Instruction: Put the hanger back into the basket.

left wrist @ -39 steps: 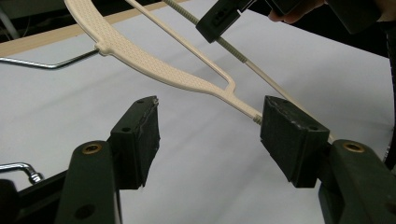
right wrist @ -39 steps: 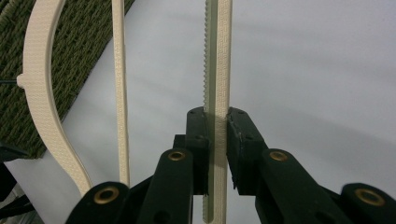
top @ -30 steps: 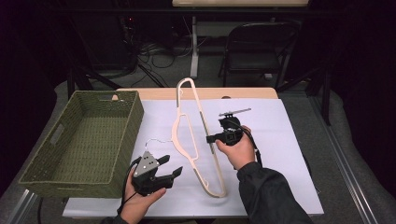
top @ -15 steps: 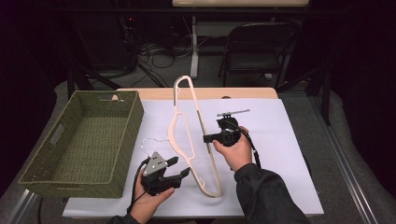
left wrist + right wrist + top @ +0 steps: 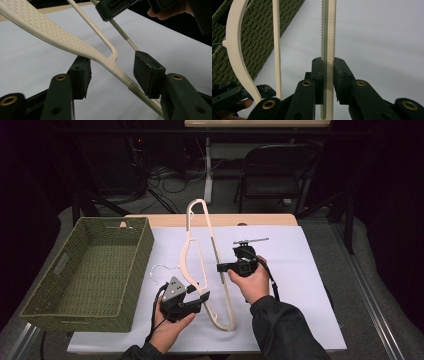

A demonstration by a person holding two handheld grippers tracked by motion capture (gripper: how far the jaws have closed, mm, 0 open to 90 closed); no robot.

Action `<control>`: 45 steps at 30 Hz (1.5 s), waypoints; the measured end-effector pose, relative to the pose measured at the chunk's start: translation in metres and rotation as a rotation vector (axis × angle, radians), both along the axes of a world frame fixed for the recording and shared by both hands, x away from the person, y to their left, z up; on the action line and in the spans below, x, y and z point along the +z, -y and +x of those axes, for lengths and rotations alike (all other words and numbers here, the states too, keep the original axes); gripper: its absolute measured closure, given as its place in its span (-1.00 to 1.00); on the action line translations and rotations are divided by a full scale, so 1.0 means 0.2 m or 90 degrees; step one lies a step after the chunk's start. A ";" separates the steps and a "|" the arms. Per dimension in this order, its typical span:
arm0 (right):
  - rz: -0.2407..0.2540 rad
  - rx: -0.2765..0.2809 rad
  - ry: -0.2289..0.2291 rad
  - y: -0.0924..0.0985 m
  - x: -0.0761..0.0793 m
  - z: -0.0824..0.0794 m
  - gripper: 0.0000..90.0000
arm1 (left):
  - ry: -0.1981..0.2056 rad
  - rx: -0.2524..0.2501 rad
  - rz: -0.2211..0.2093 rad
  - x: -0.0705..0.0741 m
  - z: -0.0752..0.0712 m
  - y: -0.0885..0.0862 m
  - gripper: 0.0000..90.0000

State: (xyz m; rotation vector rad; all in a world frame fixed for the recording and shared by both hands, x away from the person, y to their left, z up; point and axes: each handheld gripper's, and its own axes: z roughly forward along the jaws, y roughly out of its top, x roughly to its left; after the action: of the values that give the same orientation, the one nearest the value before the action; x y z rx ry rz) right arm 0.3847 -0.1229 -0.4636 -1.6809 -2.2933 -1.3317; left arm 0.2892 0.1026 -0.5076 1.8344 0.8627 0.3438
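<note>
Left tongs [image 5: 201,296] now straddle hanger [image 5: 192,251]; right tongs [image 5: 221,267] clamp it.

Green woven basket [image 5: 90,270] on table's left, white sheet [image 5: 300,270] over tabletop, folding chair [image 5: 275,175] & cables [image 5: 165,175] far behind.

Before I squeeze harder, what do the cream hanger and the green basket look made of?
The cream hanger looks like moulded plastic with a matte, finely stippled surface and a ridged, notched bar. Its thin hook looks like metal wire. The green rectangular basket looks tightly woven from fibre or rope, which one unclear.
</note>
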 end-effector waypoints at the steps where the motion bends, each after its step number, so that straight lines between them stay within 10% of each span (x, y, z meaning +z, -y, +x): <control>1: 0.004 0.000 -0.001 0.00 0.00 0.00 0.78 | 0.003 0.002 -0.002 0.00 0.00 0.00 0.13; 45: 0.080 -0.021 -0.031 0.01 -0.06 -0.03 0.76 | -0.041 0.000 -0.057 0.04 0.05 -0.02 0.73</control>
State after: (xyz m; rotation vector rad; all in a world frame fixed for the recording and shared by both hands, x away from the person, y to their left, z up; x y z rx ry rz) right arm 0.3794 -0.1247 -0.4757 -1.7001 -2.1174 -1.3923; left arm 0.2990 0.1065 -0.4992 1.7711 0.9084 0.2434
